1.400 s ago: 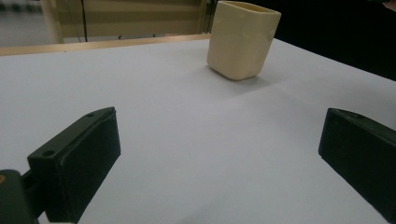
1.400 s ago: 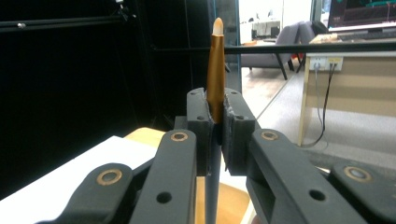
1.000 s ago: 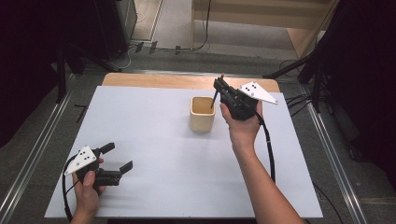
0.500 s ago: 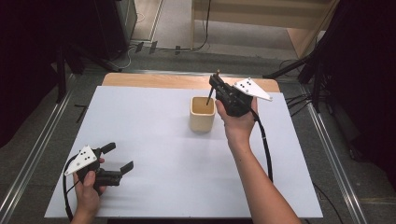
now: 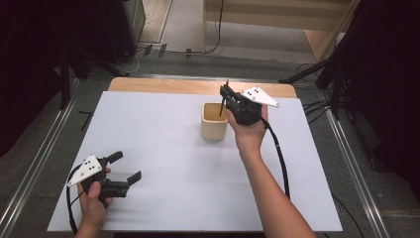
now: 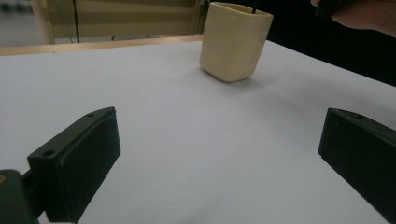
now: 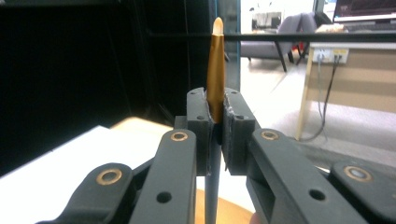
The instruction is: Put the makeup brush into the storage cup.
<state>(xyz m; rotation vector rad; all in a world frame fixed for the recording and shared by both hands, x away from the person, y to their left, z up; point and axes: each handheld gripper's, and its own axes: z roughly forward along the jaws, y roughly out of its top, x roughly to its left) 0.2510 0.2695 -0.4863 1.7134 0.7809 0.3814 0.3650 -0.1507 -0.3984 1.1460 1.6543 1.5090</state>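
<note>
My right gripper (image 5: 227, 94) had its jaws clamped on a thin pen-like stick (image 7: 215, 70), gold upper part, dark shaft below the pads. It stood upright, lower end inside the cream cup (image 5: 214, 121) directly under the jaws. My left gripper (image 5: 124, 168) sat low over the white bench (image 5: 163, 163), jaws wide apart, gripping nothing; cup well ahead of them. No readable writing or brand on cup or stick.
</note>
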